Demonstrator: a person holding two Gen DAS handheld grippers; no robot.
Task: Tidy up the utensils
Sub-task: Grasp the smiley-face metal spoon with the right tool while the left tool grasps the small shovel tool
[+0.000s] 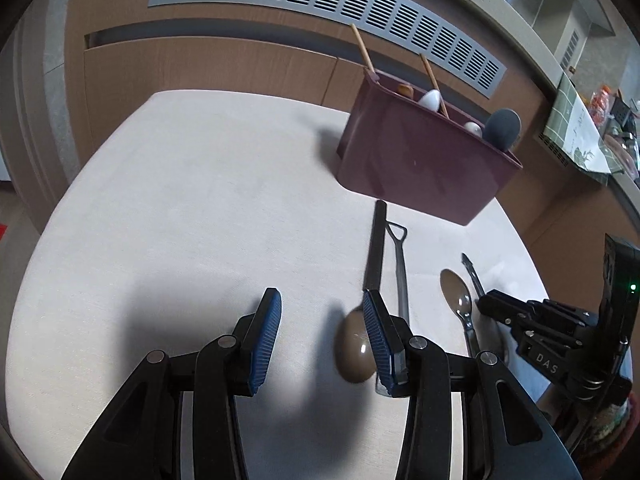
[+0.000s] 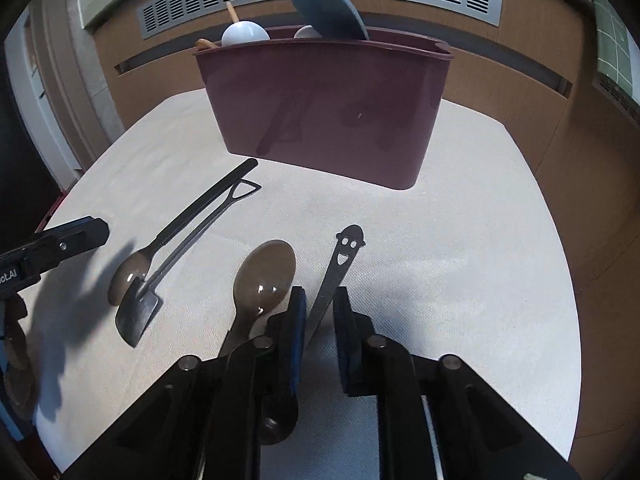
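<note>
On a table covered with a pale cloth (image 2: 440, 280) stands a maroon utensil caddy (image 2: 320, 100), which already holds wooden chopsticks (image 1: 434, 84), two white spoons (image 2: 245, 33) and a grey spatula (image 2: 326, 8) that sticks up above the rim. In front of the caddy four utensils lie loose on the cloth. To the left, a black-handled spoon (image 2: 180, 236) and a shovel-shaped metal spoon (image 2: 138, 314) lie side by side, their handles pointing toward the caddy and nearly touching. To their right is a steel spoon (image 2: 264, 276) with its bowl toward the caddy, and just beside it a smiley-face utensil (image 2: 340, 258) with its cut-out handle end farthest from the camera. The right gripper (image 2: 320, 320) is low over the cloth with that smiley handle between its narrowly spaced fingers; whether the pads actually press on the metal is hard to tell from this angle. The left gripper (image 1: 324, 340) has its blue-padded fingers spread wide with only cloth between them, its right finger (image 1: 378, 340) over the bowl of the black-handled spoon.
</note>
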